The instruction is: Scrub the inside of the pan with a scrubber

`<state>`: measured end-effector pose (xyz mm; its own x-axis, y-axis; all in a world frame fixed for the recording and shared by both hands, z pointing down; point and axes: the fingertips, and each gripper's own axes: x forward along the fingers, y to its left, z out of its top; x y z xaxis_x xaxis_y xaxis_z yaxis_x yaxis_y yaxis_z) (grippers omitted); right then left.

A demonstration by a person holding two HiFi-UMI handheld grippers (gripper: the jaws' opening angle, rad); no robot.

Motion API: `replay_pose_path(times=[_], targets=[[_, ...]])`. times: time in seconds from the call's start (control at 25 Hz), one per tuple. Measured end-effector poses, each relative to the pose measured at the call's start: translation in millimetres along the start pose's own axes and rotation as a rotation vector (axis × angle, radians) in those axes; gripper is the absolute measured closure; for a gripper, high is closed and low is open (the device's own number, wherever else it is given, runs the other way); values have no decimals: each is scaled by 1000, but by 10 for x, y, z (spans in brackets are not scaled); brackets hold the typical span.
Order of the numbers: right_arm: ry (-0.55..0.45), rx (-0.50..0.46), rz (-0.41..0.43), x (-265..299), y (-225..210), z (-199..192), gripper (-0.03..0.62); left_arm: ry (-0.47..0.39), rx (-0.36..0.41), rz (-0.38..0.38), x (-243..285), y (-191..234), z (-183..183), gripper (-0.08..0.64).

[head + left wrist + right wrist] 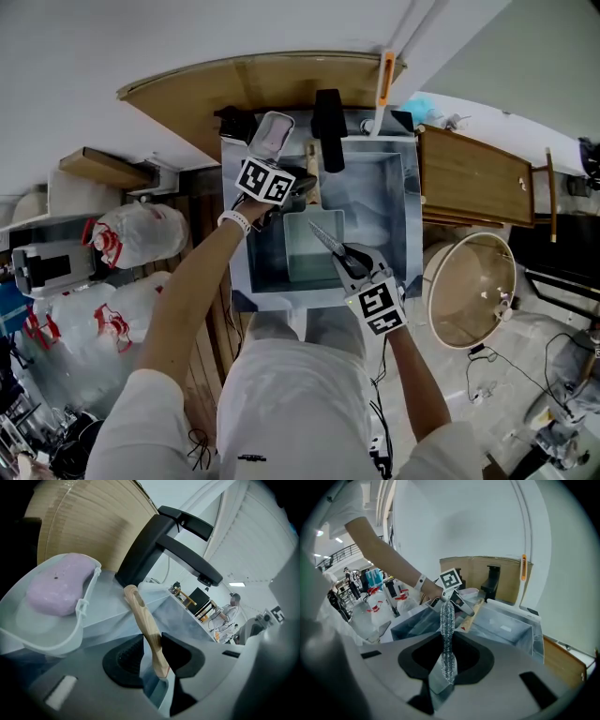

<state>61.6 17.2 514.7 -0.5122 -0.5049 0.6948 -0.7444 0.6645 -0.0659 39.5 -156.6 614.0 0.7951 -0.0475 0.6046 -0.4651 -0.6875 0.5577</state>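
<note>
Leans over a steel sink [405, 202], a claw in each hand. Pinches a steel-mesh scrubber [447, 616] tight in the right claw [446, 654], nearest the body, with the flattened mesh standing out well past the pads. Points that mesh down and away over the inside of the pan [309, 255]; leaves unclear, from the head view, whether mesh meets metal. Has the pan, small and rectangular, sitting low in the left half of the sink, its wooden handle [140, 611] running away toward the back rim. Clenches the left claw [152, 654] farther out on the end of that handle, both ribbed pads against the wood and the handle tilted upward between them. Just past the left claw: a clear dish [70, 634] holding a pink soap bar [58, 585], beside a black tap [164, 541] at the sink's back edge. Behind both, a curved wooden board [272, 84] against a white wall. Off to the right, beside the sink, a wooden tabletop [469, 178] and, nearer, a round pale tub [441, 309].
</note>
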Motion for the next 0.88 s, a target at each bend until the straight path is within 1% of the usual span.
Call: replay_pose_path(times=[0.2, 0.36, 0.56, 0.64, 0.72, 0.88], targets=[[50, -92, 62, 147, 23, -29, 526, -11, 12, 9, -8, -1, -16, 436], [78, -157, 92, 259, -25, -21, 526, -12, 20, 18, -12, 6, -5, 436], [120, -252, 145, 395, -69, -53, 528, -2, -5, 13, -7, 0, -8, 437], [130, -280, 167, 441, -84, -65, 528, 6, 18, 28, -2, -4, -5, 434], [138, -314, 179, 489, -108, -76, 528, 7, 29, 41, -7, 1, -2, 434], [161, -395, 191, 578, -161, -114, 528, 12, 25, 48, -14, 14, -5, 434]])
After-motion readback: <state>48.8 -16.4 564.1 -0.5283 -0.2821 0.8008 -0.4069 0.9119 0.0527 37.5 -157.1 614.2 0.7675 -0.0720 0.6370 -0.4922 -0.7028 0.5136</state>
